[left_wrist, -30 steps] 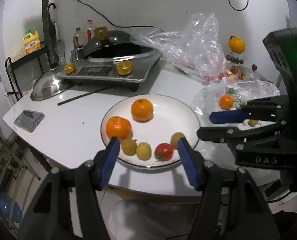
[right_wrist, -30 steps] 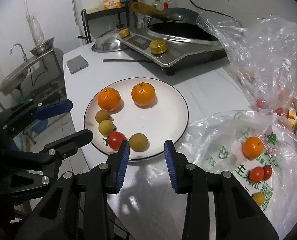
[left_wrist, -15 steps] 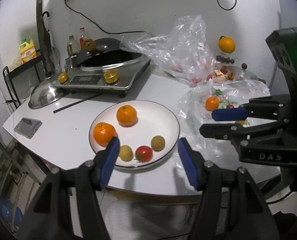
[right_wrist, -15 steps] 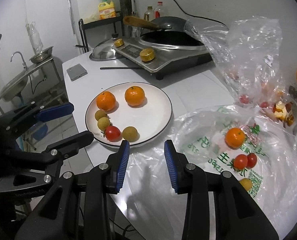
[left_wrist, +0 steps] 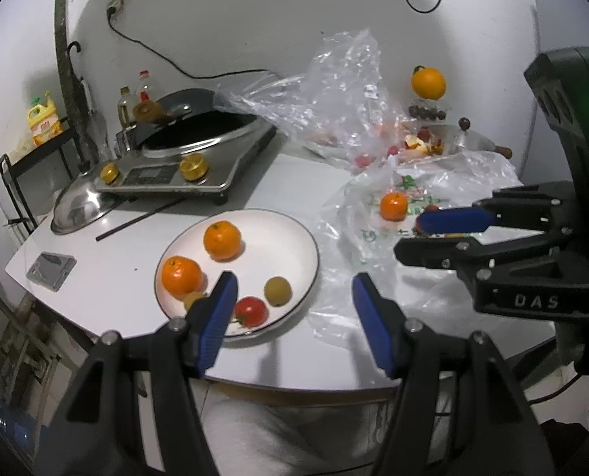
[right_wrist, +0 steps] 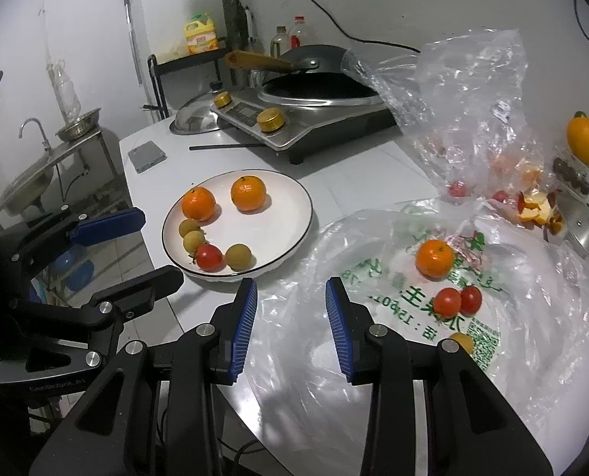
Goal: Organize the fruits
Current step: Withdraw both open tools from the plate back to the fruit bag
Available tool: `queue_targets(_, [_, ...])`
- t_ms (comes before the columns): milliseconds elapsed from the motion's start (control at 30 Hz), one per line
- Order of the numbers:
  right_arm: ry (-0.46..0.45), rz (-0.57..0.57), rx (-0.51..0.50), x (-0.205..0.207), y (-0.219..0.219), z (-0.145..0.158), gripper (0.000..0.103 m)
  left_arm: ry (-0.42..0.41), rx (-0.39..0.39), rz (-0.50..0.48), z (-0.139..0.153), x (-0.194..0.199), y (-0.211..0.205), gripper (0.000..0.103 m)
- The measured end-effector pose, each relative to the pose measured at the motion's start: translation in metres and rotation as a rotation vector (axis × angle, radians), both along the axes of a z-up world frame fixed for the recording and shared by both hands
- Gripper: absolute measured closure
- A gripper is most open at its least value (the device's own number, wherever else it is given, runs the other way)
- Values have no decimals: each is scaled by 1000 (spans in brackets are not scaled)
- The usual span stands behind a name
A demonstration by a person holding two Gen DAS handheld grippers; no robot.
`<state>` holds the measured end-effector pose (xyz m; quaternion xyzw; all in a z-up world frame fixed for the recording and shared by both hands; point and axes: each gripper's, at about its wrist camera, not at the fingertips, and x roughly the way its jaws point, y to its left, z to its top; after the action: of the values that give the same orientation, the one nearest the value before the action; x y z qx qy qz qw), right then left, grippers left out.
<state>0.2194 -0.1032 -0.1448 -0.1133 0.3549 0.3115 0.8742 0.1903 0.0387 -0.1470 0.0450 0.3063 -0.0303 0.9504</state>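
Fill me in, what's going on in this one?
A person with a gripper in each hand is sorting fruit onto a white plate. It holds two oranges, a tomato and three small yellow-brown fruits. Both the left gripper and the right gripper are empty, above the table's near edge. One orange and two tomatoes lie on the plastic bag.

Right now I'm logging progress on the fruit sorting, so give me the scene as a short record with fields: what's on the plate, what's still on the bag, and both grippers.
plate: two oranges, one tomato, three small yellow-brown fruits
printed bag: one orange, two tomatoes, one small yellow fruit, all lying on it
left gripper: open, empty, near the plate's front edge
right gripper: open, narrower gap, empty, over the bag's edge
behind: cooker with wok, clear bag
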Motion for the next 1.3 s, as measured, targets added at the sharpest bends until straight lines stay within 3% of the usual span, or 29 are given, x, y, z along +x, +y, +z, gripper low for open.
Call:
queue_targets(700, [-5, -93, 41, 6, -69, 2, 65, 20, 33, -86, 1, 17, -60, 41])
queue_targets(1300, [27, -186, 44, 31, -118, -15, 65, 61, 56, -145, -9, 42, -95, 41])
